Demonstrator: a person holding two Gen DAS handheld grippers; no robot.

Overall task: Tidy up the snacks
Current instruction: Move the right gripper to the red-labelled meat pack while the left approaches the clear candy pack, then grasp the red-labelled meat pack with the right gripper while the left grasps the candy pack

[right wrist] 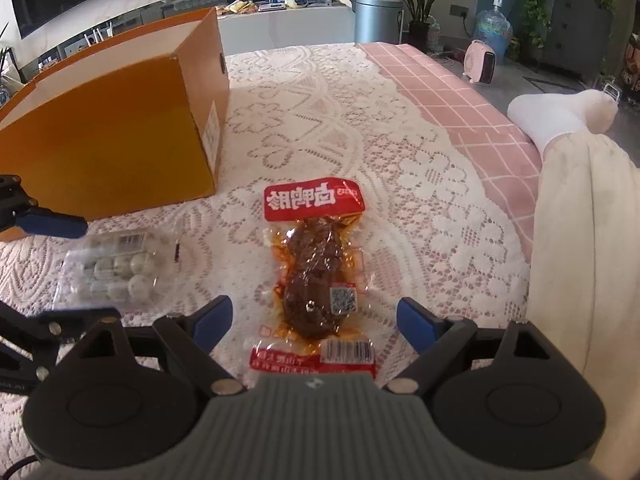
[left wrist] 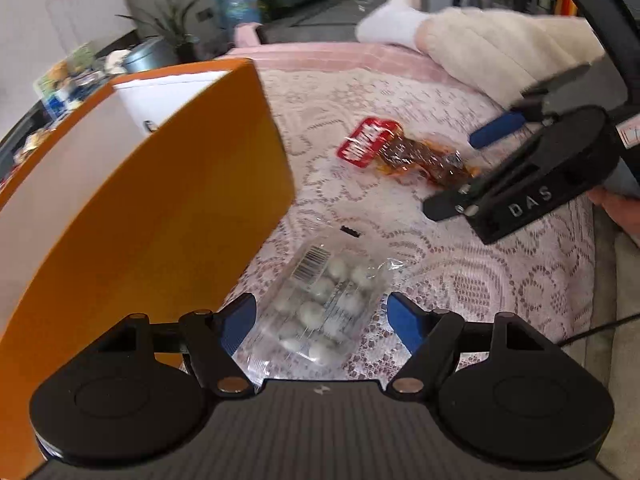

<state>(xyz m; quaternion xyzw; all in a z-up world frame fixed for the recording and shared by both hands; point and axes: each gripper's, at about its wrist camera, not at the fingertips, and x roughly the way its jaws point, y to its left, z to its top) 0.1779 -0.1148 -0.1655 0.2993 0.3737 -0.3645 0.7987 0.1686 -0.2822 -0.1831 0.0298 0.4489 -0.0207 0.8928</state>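
Lower both open claws, left claw [left wrist: 322, 314] astride clear egg pack [left wrist: 324, 304], right claw [right wrist: 316, 316] astride red meat pack [right wrist: 318, 264], then close gently.

Glossy clear plastic snack packets [right wrist: 316, 268], matt orange cardboard box [right wrist: 120, 140], openwork lace cloth [right wrist: 420, 208]

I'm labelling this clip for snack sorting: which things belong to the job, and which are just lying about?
Job:
- clear packet of white balls
- red-labelled meat packet
- orange box
- left tongs, open
- right tongs, open

Lying about:
- bin
- water jug
- pink heater
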